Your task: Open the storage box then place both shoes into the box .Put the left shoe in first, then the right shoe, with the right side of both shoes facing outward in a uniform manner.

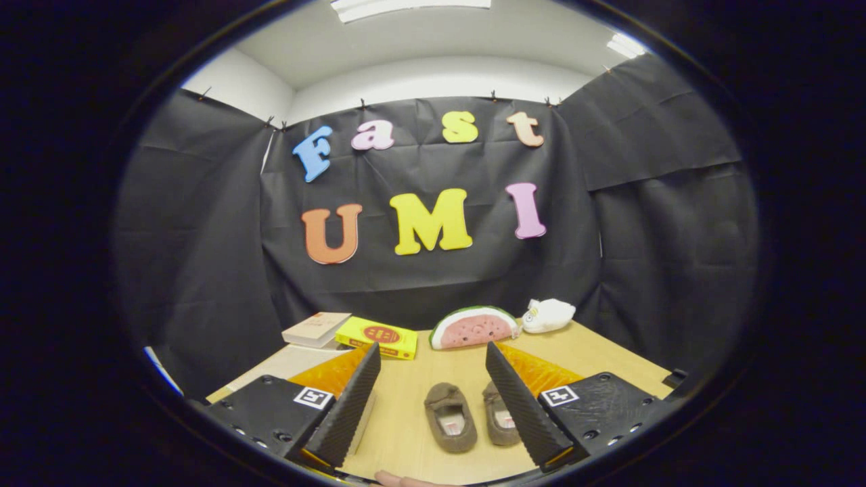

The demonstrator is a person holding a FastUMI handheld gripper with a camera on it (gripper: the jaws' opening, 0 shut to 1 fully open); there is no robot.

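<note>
Between the spread-apart fingers of the gripper (433,399), holding nothing, sit two brown shoes (473,416) side by side on the wooden table (609,358), the right one partly tucked behind the right finger. Farther back there's a yellow book (377,336), a watermelon plush (473,329) and a white plush toy (548,314). Pale flat thing at left might be the storage box, can't tell. I'd guess we're at step one: opening the box comes next.

Two shoes (470,416) lie side by side on the table (609,358), between the gripper (433,355) fingers' spread.
</note>
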